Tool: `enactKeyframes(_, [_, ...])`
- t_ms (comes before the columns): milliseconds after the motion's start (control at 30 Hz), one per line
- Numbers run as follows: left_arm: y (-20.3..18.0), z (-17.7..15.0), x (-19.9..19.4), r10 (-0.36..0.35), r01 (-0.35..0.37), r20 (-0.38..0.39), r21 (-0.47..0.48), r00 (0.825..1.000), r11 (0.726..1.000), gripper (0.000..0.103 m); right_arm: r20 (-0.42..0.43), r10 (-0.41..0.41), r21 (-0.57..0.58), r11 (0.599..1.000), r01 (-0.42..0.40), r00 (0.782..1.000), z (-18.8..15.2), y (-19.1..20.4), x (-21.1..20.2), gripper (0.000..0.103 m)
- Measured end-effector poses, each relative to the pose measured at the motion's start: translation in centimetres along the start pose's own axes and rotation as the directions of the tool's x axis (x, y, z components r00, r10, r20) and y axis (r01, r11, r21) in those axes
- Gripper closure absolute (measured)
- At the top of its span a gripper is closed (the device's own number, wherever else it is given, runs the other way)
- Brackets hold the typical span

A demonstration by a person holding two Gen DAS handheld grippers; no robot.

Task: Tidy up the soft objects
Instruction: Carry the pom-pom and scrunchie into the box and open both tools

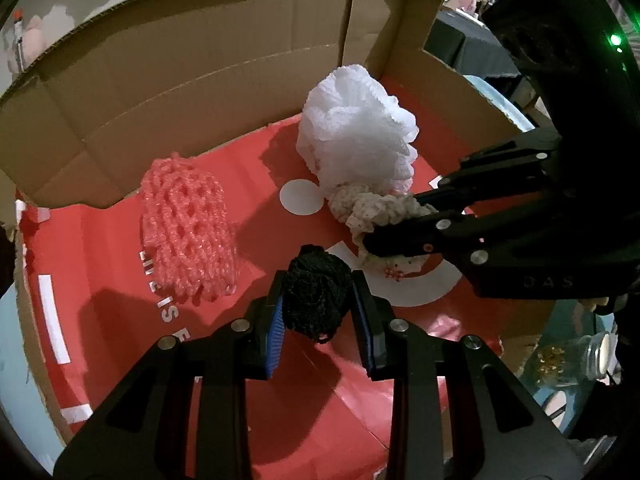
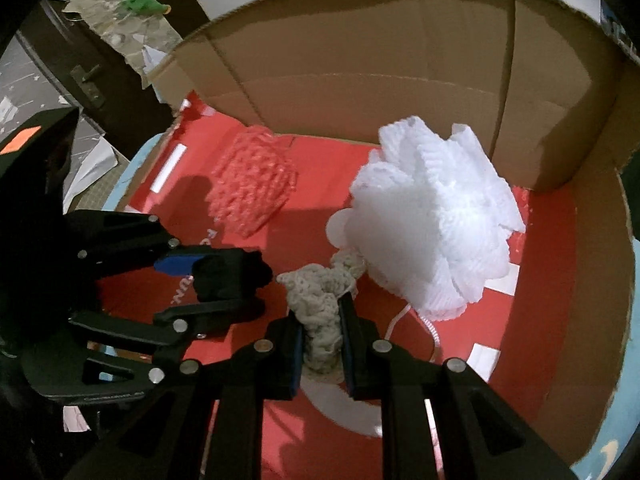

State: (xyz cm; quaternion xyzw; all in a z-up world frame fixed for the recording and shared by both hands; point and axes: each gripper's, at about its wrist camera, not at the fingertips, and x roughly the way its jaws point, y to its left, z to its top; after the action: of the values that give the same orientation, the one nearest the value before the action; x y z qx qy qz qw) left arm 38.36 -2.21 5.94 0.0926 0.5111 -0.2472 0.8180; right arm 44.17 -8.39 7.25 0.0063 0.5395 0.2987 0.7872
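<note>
Both grippers reach down into an open cardboard box (image 1: 168, 92) with a red floor (image 2: 560, 264). My left gripper (image 1: 318, 304) is shut on a black knitted ball (image 1: 316, 292), seen from the side as the black knitted ball (image 2: 228, 274) in the right wrist view. My right gripper (image 2: 320, 338) is shut on a cream crocheted piece (image 2: 320, 312), which shows as the cream crocheted piece (image 1: 372, 208) beside the left gripper. A white mesh puff (image 2: 436, 224) lies just beyond it, touching it. A pink foam net (image 1: 188, 224) lies on the box floor to the left.
The box's tall brown walls (image 2: 360, 68) close in the back and right; the near flap lies flat. A glass jar (image 1: 592, 356) stands outside the box on a blue surface (image 2: 608, 452). A dark door (image 2: 88, 76) and a green toy (image 2: 142, 0) are beyond.
</note>
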Motion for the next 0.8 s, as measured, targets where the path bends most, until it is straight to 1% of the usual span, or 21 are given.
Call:
enactKeyframes(100, [0.0,-0.1,0.5,0.010,-0.010,-0.006,-0.002,1.000,1.000,0.075,-0.011,0.005,0.013,1.000,-0.005,1.000,0.0,-0.3,0.3,0.085])
enactKeyframes(167, [0.1,-0.2,0.8,0.016,-0.016,-0.011,-0.002,1.000,1.000,0.074,-0.012,-0.014,0.005,1.000,0.014,1.000,0.0,-0.1,0.3,0.083])
enactKeyframes(233, [0.1,0.0,1.2,0.037,-0.037,-0.015,-0.010,0.999,0.999,0.074,-0.022,-0.025,0.009,1.000,0.025,0.999,0.1,-0.1,0.7,0.082])
enactKeyframes(333, [0.3,0.0,1.6,0.035,-0.036,-0.021,-0.023,0.999,0.999,0.073,-0.024,-0.038,0.006,0.999,0.038,0.999,0.2,-0.2,0.7,0.082])
enactKeyframes(400, [0.2,-0.1,1.4,0.038,-0.039,-0.018,-0.029,0.999,0.999,0.073,-0.024,-0.045,0.008,0.999,0.046,0.999,0.2,-0.3,0.6,0.080])
enactKeyframes(467, [0.2,-0.1,1.5,0.037,-0.038,-0.019,-0.028,0.999,0.999,0.072,-0.023,-0.063,0.006,0.998,0.063,0.998,0.2,-0.3,0.5,0.073])
enactKeyframes(500, [0.6,0.0,1.5,0.035,-0.035,-0.019,-0.028,0.999,0.999,0.070,-0.023,-0.066,0.006,0.998,0.066,0.998,0.1,-0.4,0.4,0.072])
enactKeyframes(533, [1.1,0.0,1.6,0.032,-0.032,-0.019,-0.030,0.999,0.999,0.057,-0.023,-0.069,0.008,0.998,0.069,0.997,0.1,-0.5,0.4,0.071])
enactKeyframes(567, [1.2,0.0,1.6,0.034,-0.034,-0.017,-0.035,0.999,0.999,0.035,-0.024,-0.072,0.009,0.997,0.072,0.997,0.1,-0.6,0.4,0.069])
enactKeyframes(600, [1.0,0.2,1.8,0.039,-0.039,-0.004,-0.038,0.999,0.999,0.032,-0.025,-0.075,0.010,0.997,0.075,0.997,0.0,-0.7,0.3,0.069])
enactKeyframes(667, [0.9,0.0,1.4,0.054,-0.053,0.019,-0.025,0.998,0.998,0.032,-0.025,-0.084,0.007,0.996,0.084,0.996,-0.1,-0.7,0.2,0.066])
enactKeyframes(700, [0.9,0.0,1.4,0.058,-0.057,0.018,-0.028,0.998,0.998,0.032,-0.026,-0.090,0.004,0.996,0.090,0.996,-0.1,-0.7,0.1,0.066])
enactKeyframes(800, [1.3,-0.1,1.1,0.041,-0.041,0.014,-0.055,0.999,0.998,0.032,-0.023,-0.105,0.003,0.994,0.105,0.994,-0.2,-0.6,0.0,0.062])
